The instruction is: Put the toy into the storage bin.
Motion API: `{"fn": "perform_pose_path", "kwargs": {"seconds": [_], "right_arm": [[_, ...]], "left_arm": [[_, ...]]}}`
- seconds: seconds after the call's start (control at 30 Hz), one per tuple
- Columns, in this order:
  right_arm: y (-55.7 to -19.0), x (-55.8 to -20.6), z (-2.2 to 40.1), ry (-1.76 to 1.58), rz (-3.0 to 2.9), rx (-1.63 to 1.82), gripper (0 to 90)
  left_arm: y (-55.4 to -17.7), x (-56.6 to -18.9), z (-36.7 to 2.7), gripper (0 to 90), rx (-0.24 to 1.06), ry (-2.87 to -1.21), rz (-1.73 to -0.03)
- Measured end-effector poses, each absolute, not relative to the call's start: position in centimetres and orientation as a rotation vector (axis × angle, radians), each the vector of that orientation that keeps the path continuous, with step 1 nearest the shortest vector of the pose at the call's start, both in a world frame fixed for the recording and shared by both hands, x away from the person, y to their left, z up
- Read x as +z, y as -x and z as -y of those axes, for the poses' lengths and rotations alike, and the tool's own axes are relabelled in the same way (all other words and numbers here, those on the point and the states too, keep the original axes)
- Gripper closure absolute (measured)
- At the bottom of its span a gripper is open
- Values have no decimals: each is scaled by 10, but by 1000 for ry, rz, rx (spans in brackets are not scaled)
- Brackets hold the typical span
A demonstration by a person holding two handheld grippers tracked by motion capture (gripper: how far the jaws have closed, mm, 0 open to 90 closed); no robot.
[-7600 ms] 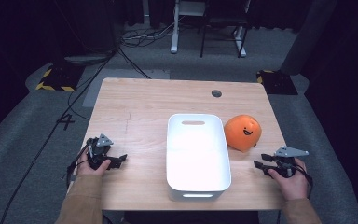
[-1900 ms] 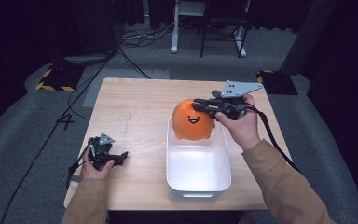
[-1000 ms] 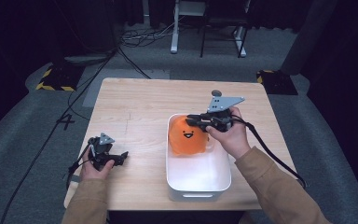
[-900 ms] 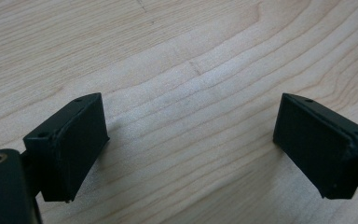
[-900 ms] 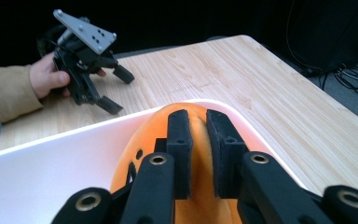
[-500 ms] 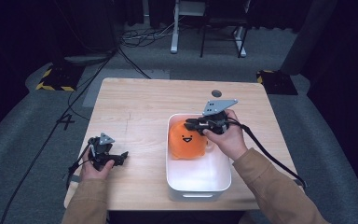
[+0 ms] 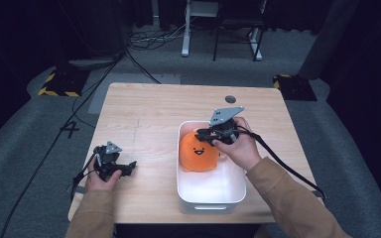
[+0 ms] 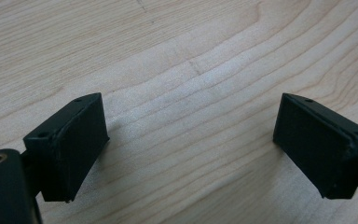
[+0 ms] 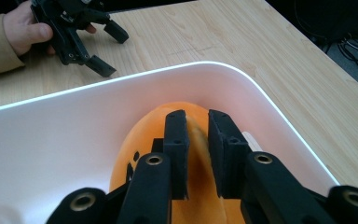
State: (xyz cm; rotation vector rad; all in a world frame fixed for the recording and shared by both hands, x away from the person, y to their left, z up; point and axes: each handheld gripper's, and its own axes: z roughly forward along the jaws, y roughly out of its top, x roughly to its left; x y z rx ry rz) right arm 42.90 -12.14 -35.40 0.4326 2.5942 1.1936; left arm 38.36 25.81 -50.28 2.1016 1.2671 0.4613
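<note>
Here the right gripper (image 7: 202, 137) reaches into the white bin (image 7: 234, 191), which stands on the wooden table (image 7: 154, 109) toward its right and near edges. Its jaws are drawn close and pinch a fold of the orange plush toy (image 7: 198, 152); in the right gripper view the two black fingers (image 9: 176, 140) stand narrow, with a ridge of orange fabric squeezed between them. The toy, round with a small smiling face, sits inside the bin at its far end, against the far wall and the left wall. It seems to rest on the bin's floor, though the high view is too coarse to be sure. The near half of the bin shows bare white floor.

The left gripper (image 7: 129, 166) lies low over the table near the near-left corner, held in the person's left hand (image 7: 99, 174), well apart from the bin. Its jaws are spread wide with nothing between them; in the left gripper view only bare wood grain lies between the two pads (image 8: 72, 140).

A small dark round grommet (image 7: 230, 99) sits in the table near the far edge.
</note>
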Motion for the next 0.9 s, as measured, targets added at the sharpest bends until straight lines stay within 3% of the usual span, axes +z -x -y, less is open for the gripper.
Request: {"fn": "perform_pose_path", "kwargs": {"seconds": [0.57, 0.77, 0.9], "right_arm": [[-430, -353, 126, -450, -2591, 1209, 733], [-428, -341, 136, -462, -2536, 1234, 632], [-429, -331, 151, -501, -2467, 1253, 514]], "left_arm": [[-384, -502, -258, 99, 455, -2105, -1269], [-384, -503, -258, 99, 463, -2103, -1266], [-384, -503, -258, 100, 461, -2105, -1266]]}}
